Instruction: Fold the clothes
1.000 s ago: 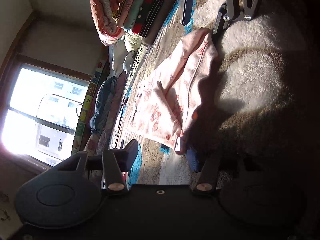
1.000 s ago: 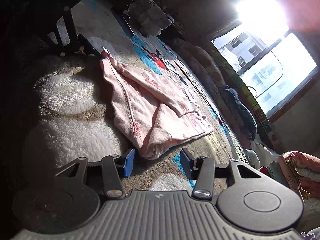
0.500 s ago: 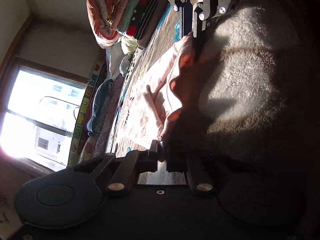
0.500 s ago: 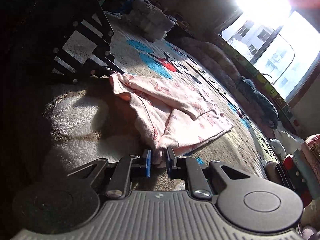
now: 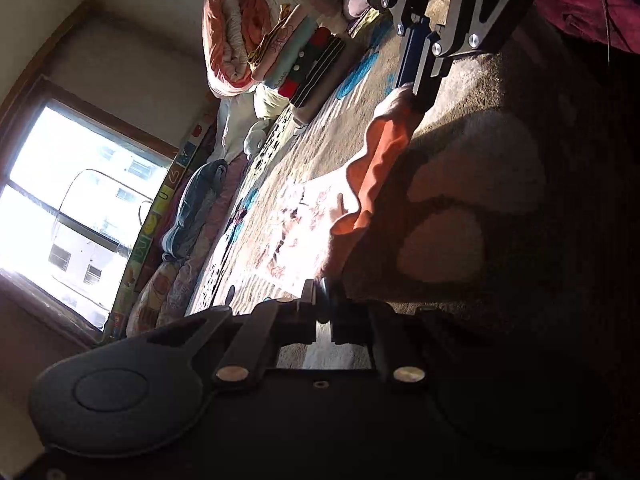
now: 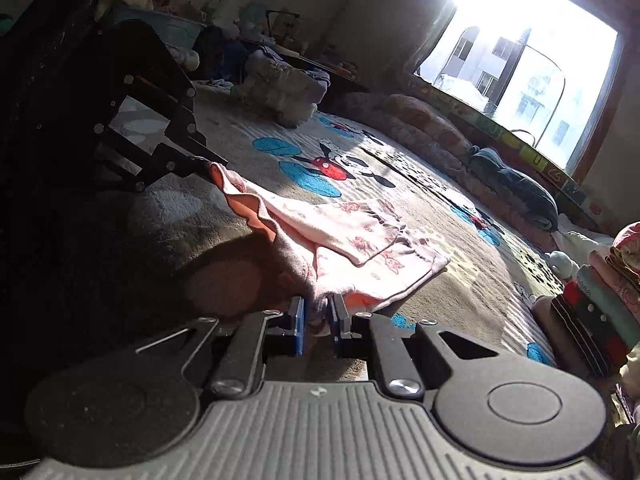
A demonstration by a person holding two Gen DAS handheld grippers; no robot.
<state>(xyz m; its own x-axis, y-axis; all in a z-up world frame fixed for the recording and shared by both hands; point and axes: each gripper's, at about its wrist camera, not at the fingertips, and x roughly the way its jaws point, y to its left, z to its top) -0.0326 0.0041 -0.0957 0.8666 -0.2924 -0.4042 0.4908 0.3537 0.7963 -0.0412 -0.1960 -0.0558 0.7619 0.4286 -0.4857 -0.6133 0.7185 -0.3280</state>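
A pink printed garment (image 5: 296, 220) lies on the patterned carpet, its near edge lifted in a sagging line between my two grippers. My left gripper (image 5: 323, 300) is shut on one corner of that edge at the bottom of the left wrist view. Opposite it, my right gripper (image 5: 420, 76) pinches the other corner. In the right wrist view the garment (image 6: 360, 232) spreads away toward the window, my right gripper (image 6: 317, 312) is shut on bunched fabric, and my left gripper (image 6: 208, 162) holds the far corner in shadow.
A stack of folded clothes (image 5: 304, 60) and a rolled orange quilt (image 5: 232, 28) sit at one end of the carpet (image 6: 332, 168). Bedding and a dark blue garment (image 6: 516, 188) line the wall under the window. A pile of clothes (image 6: 280, 88) lies at the far end.
Both grippers went from open beside the garment's edge to shut on its corners. They have since lifted that edge off the carpet.
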